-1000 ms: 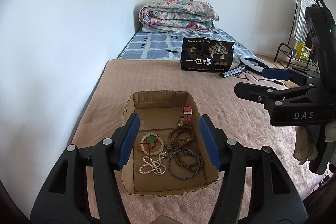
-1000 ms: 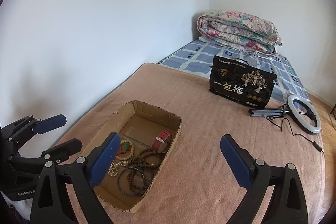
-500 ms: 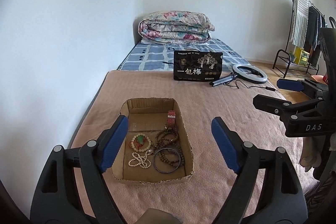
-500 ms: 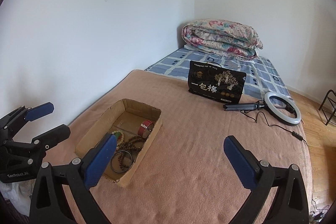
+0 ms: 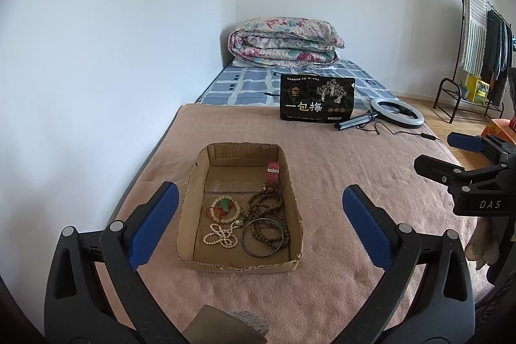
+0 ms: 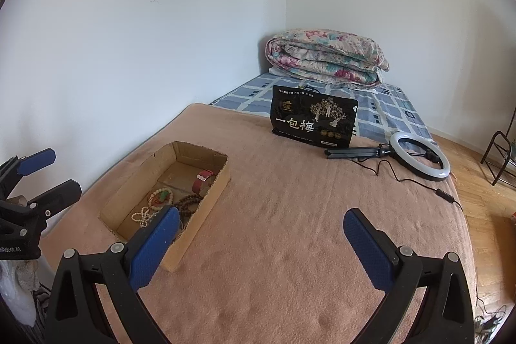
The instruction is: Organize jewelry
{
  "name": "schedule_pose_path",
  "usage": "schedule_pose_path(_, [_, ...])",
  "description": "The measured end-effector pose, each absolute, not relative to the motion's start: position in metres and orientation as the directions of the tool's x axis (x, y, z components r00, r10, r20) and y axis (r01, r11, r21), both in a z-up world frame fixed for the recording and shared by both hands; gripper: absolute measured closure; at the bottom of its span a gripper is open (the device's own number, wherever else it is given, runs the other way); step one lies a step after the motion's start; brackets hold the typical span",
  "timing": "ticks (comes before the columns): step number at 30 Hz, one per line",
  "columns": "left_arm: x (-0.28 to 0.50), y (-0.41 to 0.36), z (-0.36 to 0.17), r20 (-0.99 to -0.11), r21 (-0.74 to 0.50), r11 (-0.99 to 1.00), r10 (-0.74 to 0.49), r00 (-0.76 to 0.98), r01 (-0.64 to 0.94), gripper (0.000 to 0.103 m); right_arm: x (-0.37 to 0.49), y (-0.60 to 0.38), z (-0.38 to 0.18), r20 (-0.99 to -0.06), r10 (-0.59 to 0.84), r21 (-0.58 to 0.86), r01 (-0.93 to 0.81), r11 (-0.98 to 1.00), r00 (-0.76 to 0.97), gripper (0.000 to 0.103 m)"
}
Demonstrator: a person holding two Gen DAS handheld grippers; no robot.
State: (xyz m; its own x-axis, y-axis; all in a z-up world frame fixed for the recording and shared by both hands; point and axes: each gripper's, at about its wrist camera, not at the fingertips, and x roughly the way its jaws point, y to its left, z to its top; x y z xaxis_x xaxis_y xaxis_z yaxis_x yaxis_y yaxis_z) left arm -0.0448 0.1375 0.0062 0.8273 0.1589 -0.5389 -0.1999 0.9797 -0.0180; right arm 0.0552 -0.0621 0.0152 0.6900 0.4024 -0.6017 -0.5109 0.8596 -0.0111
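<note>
Since a second ago both grippers have drawn back from the shallow brown cardboard box [image 5: 292, 208], so it now sits lower and smaller ahead of them, and the left gripper [image 5: 258, 226] has spread from a narrow gap around the box to a wide one. Its jaws are opening, the blue pads standing on either side of the box with nothing between them pressed or held. The right gripper [image 6: 261, 239] is also wide apart and empty, with only the peach-pink blanket on the bed [image 6: 290, 198] ahead of it.

The box lies on that blanket, straight ahead of the left gripper and ahead-left of the right one. Inside it, nearest the left gripper, lie a white pearl-bead string [image 5: 221, 236] and a thin dark metal bangle [image 5: 262, 237]. Just beyond them sit a cream bead bracelet with a green pendant [image 5: 224, 207] and a tangle of brown wooden prayer beads [image 5: 267, 211]. A red watch strap [image 5: 272, 174] leans against the box's right wall, further ahead.

Well beyond the box stand a black printed pouch with white characters [image 5: 317, 102] and, to its right, a white ring light on a black folded stand [image 5: 396, 113]. A folded floral quilt [image 5: 285, 42] rests at the far end of the bed.
</note>
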Motion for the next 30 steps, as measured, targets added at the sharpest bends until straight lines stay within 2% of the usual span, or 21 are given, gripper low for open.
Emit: schedule_pose_path(30, [-0.048,0.145,-0.004,-0.558,-0.010,0.975,0.179,0.810,-0.223,0.000,0.057,-0.070,-0.003,-0.607,0.383,-0.012,-0.490,0.872,0.697,0.000])
